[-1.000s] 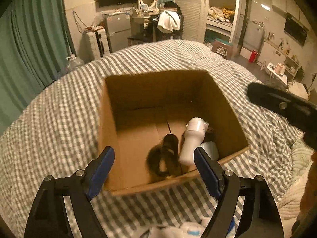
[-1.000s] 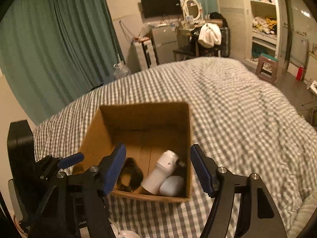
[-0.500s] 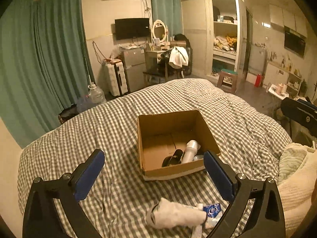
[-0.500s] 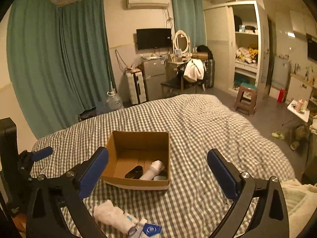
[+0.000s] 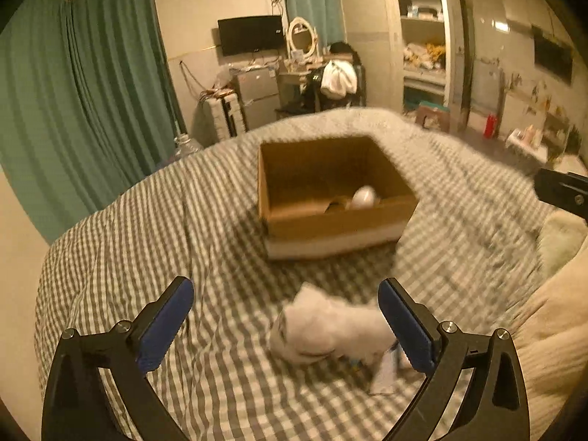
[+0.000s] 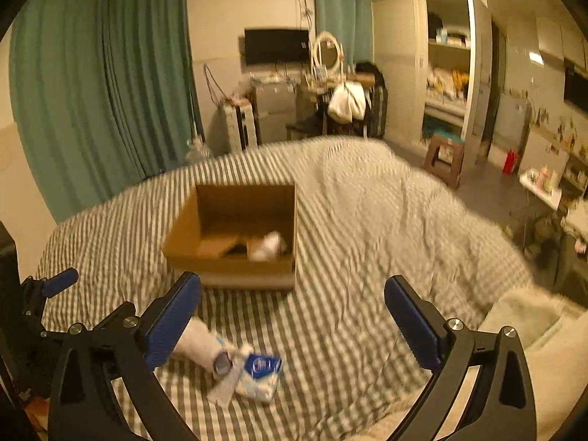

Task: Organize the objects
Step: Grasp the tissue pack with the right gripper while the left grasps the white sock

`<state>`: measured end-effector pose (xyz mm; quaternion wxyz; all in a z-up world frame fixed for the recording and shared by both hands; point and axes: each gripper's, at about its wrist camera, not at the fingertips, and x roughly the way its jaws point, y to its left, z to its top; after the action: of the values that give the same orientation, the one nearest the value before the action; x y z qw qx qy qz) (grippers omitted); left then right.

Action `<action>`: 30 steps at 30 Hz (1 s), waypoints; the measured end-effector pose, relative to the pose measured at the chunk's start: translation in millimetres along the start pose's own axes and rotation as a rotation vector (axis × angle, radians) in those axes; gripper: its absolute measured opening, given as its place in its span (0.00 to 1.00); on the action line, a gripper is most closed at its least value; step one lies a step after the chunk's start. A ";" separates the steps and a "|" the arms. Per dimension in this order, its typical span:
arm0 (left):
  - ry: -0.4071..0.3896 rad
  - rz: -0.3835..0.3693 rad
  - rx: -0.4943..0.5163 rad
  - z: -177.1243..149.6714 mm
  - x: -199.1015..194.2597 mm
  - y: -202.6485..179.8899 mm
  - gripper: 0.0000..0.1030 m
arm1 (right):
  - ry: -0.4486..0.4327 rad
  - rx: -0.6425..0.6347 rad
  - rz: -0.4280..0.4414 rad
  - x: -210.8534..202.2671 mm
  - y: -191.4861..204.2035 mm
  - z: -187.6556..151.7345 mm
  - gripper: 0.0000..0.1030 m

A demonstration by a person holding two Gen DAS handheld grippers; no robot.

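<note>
dim warm yellowish room light, motion blur over the bedding, dark fisheye-bent corners

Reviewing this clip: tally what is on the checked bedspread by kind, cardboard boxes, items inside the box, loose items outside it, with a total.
Open brown cardboard boxes: 1
Items seen inside it: 2, a white rounded bottle-like thing and a dark object beside it
Loose items in front of the box: 2, a white rolled bundle and a small blue-labelled white packet
Total: 5; blur may hide more.

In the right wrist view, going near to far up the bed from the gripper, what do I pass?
Blue-labelled packet → white bundle → cardboard box → bare checked bedspread.
</note>
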<state>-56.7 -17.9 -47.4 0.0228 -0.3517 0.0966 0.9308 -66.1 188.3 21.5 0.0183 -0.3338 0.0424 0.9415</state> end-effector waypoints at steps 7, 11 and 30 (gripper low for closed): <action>0.086 -0.034 -0.011 -51.2 42.8 -6.5 1.00 | 0.167 0.019 -0.028 66.9 -6.9 -76.9 0.97; 0.120 -0.042 -0.003 -65.6 57.9 -11.5 1.00 | 0.250 0.017 -0.030 99.9 -7.7 -112.7 0.97; 0.158 -0.084 -0.061 -45.6 108.7 -26.8 1.00 | 0.383 -0.049 0.133 165.1 23.4 -147.7 0.44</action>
<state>-105.8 -3.2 -156.9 0.0433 -0.4285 0.0547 0.9008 -103.2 152.4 -195.3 -0.0601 -0.5037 0.0442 0.8606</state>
